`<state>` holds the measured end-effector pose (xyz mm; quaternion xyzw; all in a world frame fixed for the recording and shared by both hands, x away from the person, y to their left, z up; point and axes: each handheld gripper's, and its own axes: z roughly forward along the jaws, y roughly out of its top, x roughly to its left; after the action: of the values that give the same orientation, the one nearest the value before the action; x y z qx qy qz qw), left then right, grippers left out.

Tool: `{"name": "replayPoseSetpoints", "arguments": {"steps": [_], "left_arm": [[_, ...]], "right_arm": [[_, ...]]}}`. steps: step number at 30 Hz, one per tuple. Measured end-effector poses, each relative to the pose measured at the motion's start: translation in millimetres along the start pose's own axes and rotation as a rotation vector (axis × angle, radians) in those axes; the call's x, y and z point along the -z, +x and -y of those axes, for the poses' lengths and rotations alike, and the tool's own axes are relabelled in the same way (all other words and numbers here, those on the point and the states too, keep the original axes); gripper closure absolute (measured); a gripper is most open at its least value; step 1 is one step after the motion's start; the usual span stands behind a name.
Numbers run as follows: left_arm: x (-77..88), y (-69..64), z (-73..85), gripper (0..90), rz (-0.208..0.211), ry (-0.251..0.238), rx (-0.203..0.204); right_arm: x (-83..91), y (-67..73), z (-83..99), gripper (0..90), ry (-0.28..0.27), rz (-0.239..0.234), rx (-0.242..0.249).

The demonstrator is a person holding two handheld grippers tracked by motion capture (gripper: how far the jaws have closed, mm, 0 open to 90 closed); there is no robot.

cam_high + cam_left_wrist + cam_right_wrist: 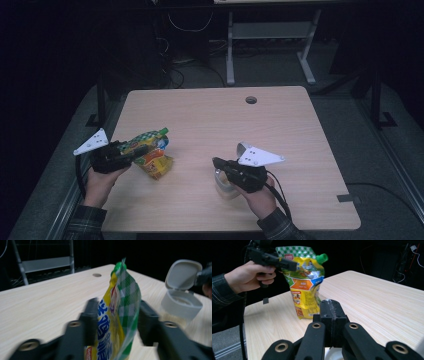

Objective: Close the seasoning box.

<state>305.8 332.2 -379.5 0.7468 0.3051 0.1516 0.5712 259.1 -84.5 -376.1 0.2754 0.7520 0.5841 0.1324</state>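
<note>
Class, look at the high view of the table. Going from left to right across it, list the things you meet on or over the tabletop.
left gripper → stand-up spout pouch with a green cap → white flip-lid container → right gripper, whose body lies further right → round cable hole in the wooden table

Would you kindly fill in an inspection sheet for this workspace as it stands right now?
Surface: light wood table, a round hole near its far edge.
Job's things: yellow-green spout pouch standing upright; white flip-top container, lid open.
Clutter: nothing seen.
Grippers: left gripper has its jaws either side of the pouch, a gap showing; right gripper has its jaws shut, next to the container.
Cables: one trails from each gripper; more on the floor behind.
Surroundings: dark room, grey metal frame beyond the table.
</note>
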Motion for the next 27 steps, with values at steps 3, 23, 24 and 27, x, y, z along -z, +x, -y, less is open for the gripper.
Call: {"name": "replayPoseSetpoints", "arguments": {"steps": [3, 23, 24, 27], "left_arm": [[5.6, -1.0, 7.7, 37.3, -0.014, 0.001, 0.004], [34.9, -24.8, 54.8, 16.1, -0.072, 0.058, 0.057], [34.6, -26.5, 56.5, 16.1, -0.069, 0.065, 0.056], [32.9, -31.3, 60.2, 16.1, -0.064, 0.094, 0.049]], "right_arm": [[6.1, -4.3, 2.5, 89.5, -0.002, 0.003, -0.008], [69.3, -20.0, 34.6, 89.5, 0.019, 0.038, -0.05], [73.8, -21.0, 36.8, 89.5, 0.015, 0.05, -0.058], [86.9, -26.2, 42.0, 89.5, 0.008, 0.079, -0.073]]}}
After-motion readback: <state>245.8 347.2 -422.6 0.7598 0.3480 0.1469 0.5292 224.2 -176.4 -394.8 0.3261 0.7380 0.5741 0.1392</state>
